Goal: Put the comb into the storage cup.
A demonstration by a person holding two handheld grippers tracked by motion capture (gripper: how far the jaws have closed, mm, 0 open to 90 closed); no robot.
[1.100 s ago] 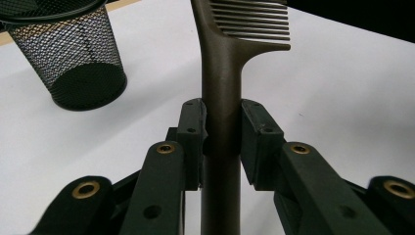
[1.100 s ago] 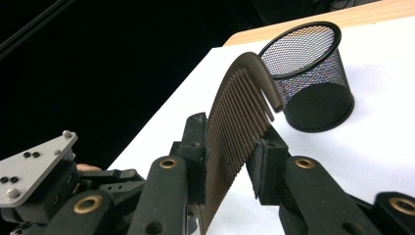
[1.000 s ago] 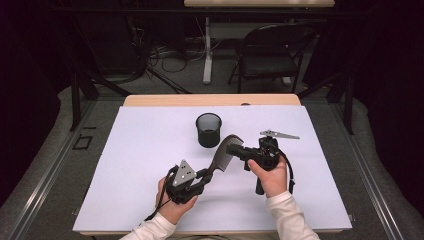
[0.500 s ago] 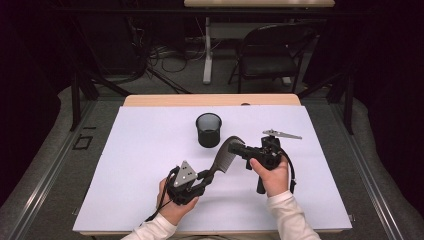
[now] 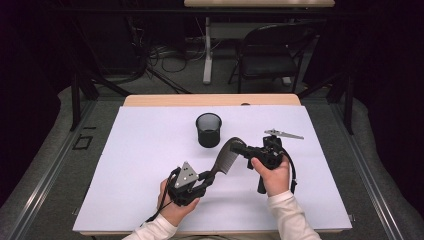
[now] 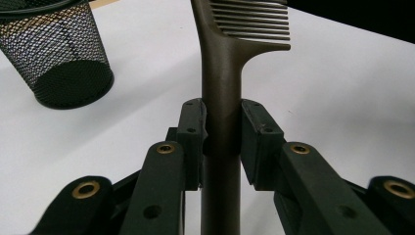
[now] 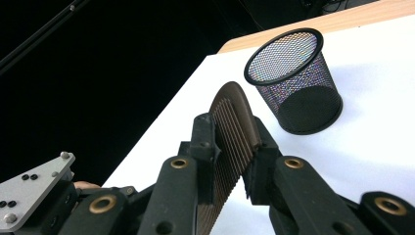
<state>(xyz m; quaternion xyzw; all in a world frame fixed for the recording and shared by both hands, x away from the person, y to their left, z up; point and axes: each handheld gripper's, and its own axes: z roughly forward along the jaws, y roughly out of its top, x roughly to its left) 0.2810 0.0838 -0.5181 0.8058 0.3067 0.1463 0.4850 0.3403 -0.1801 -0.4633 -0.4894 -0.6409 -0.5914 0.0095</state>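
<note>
Comb (image 5: 226, 161) aloft at 6 o'clock from cup (image 5: 208, 129), likely light, stiff, slick plastic: handle pinched in left gripper (image 5: 206, 179), toothed head clamped by right gripper (image 5: 237, 148); safest hold—the thick handle.

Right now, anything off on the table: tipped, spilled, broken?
Nothing stands out. The mesh pen cup stands upright and empty on the white mat. The comb is held off the table: left gripper clamps its handle, right gripper closes on its toothed end. A small metal tool lies flat at the right.
</note>
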